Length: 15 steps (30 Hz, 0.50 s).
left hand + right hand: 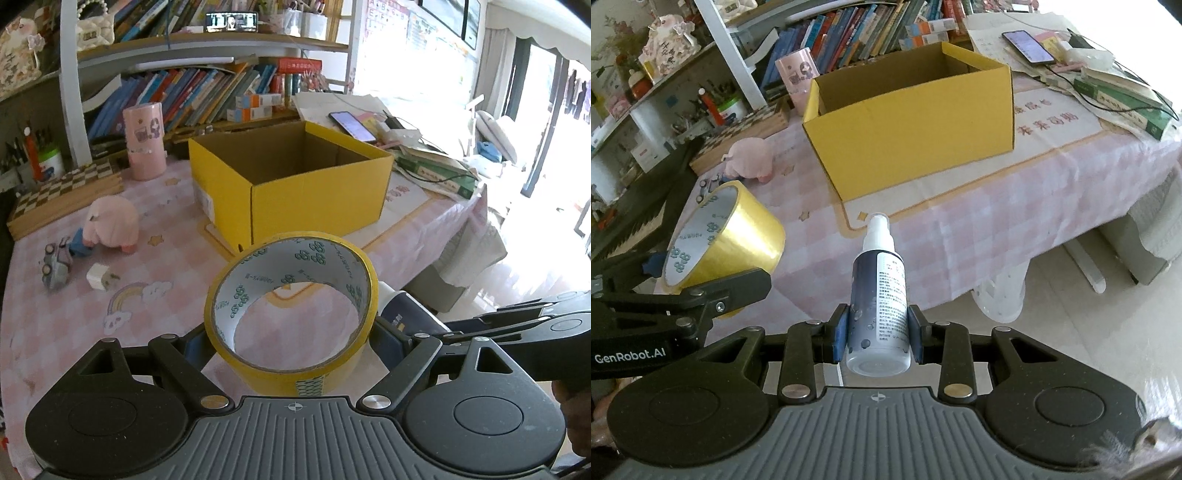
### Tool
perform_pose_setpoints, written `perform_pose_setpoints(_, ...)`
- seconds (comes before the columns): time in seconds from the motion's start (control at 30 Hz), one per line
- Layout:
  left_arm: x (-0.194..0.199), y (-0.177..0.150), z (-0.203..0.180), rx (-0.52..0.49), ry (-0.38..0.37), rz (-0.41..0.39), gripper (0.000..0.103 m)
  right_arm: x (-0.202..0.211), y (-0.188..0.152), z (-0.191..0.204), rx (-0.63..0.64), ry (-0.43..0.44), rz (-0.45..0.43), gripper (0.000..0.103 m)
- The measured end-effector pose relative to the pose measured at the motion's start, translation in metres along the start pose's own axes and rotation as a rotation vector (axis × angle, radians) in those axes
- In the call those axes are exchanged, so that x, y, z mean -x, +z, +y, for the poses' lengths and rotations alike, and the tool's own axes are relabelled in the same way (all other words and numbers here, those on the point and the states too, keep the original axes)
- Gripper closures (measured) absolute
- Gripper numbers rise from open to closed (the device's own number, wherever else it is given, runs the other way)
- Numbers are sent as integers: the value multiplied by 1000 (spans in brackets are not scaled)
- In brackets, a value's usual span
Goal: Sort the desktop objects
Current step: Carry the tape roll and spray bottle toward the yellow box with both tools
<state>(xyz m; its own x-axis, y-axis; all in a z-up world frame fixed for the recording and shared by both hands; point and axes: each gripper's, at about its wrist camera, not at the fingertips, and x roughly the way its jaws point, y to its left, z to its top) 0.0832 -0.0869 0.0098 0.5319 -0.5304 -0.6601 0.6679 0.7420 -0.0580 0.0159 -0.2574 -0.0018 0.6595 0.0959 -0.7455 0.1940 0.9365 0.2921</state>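
My left gripper (291,343) is shut on a wide roll of yellow tape (295,354), held off the table in front of the open yellow cardboard box (317,199). The same tape roll (738,236) shows at the left of the right wrist view, with the left gripper's arm beneath it. My right gripper (875,332) is shut on a dark spray bottle (879,295) with a white nozzle, held above the table's near edge and pointing at the yellow box (916,133). In the left wrist view the bottle (402,310) peeks out just right of the tape.
On the pink checked tablecloth (166,295) lie a pink plush toy (110,221), a small toy car (55,266) and a white charger plug (98,277). A chessboard box (62,195) and pink cup (144,147) stand at back left. Books and a phone (351,125) lie back right.
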Motion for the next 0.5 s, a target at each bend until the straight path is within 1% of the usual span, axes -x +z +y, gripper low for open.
perform_pose_setpoints(0.23,-15,19,-7,2,-2,-17,15,-4,25,-10,39,14,-13,73)
perform_pose_setpoints(0.4,-18,39,-10,30,10,-67,15,4,51,-22,54,41,-57,73)
perform_pose_setpoints(0.5,-19,53,-14,44,29,-104,15,10,69,-29,69,64,-84,73)
